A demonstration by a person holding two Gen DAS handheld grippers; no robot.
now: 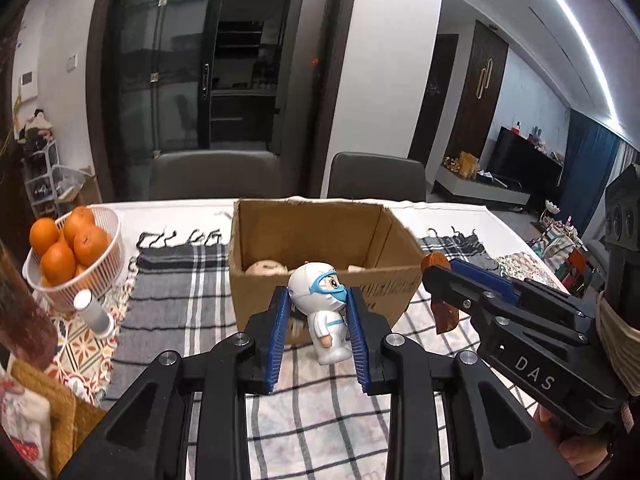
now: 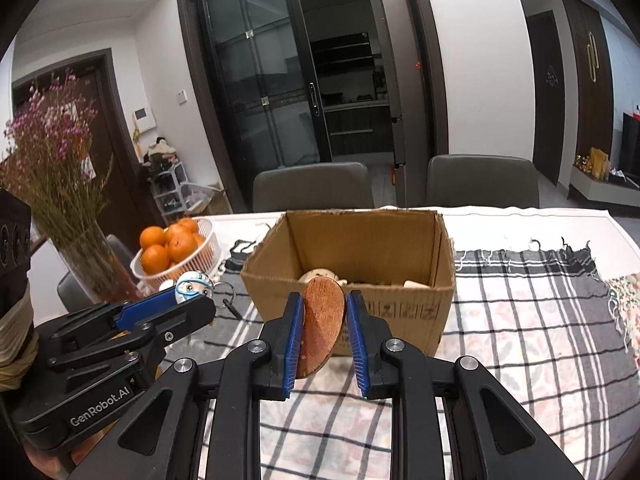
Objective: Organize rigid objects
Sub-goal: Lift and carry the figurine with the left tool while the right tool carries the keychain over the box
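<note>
My left gripper (image 1: 318, 312) is shut on a small white figurine with blue goggles (image 1: 324, 312), held upright above the checked cloth, just in front of the cardboard box (image 1: 320, 284). The same figurine (image 2: 192, 286) shows in the left gripper (image 2: 188, 300) in the right wrist view, with a key ring hanging from it. My right gripper (image 2: 322, 320) is shut on a brown wooden oval piece (image 2: 322, 324), also lifted in front of the box (image 2: 352, 308). In the left wrist view that gripper (image 1: 440, 280) sits right of the box with the wooden piece (image 1: 444, 316). Pale objects lie inside the box.
A white basket of oranges (image 1: 100, 264) stands at the left of the table, beside a small white cylinder (image 1: 94, 312). A glass vase of dried flowers (image 2: 80, 256) stands further left. Two grey chairs (image 2: 312, 188) stand behind the table. The checked cloth (image 2: 520, 340) covers the near surface.
</note>
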